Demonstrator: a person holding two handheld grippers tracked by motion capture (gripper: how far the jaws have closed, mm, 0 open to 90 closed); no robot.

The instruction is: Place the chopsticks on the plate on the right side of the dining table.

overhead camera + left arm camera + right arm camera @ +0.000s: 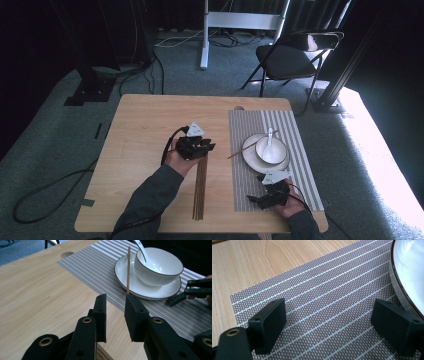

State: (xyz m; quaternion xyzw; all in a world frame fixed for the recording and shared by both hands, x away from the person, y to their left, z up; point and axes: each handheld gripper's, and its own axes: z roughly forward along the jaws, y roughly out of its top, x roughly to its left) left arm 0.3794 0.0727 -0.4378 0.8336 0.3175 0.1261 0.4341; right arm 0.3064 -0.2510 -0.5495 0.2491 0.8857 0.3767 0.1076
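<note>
A white bowl (271, 149) with a spoon (270, 136) stands on a white plate (250, 152) on the striped placemat (295, 125). One wooden chopstick (245, 149) leans on the plate's left rim. A bundle of chopsticks (200, 190) lies on the bare table left of the mat. My left gripper (202, 146) hovers over the bundle's far end. In the left gripper view it (115, 302) faces the chopstick (128, 270) and bowl (160, 267), jaws a little apart with nothing between. My right gripper (256, 200) rests low over the mat's near part, open wide (329, 322) beside the plate (409, 270).
The wooden table (145, 130) has a round hole (67, 254) near its far edge. Behind it stand a black folding chair (292, 57) and a white stand (205, 35). Cables lie on the carpet at left (50, 187).
</note>
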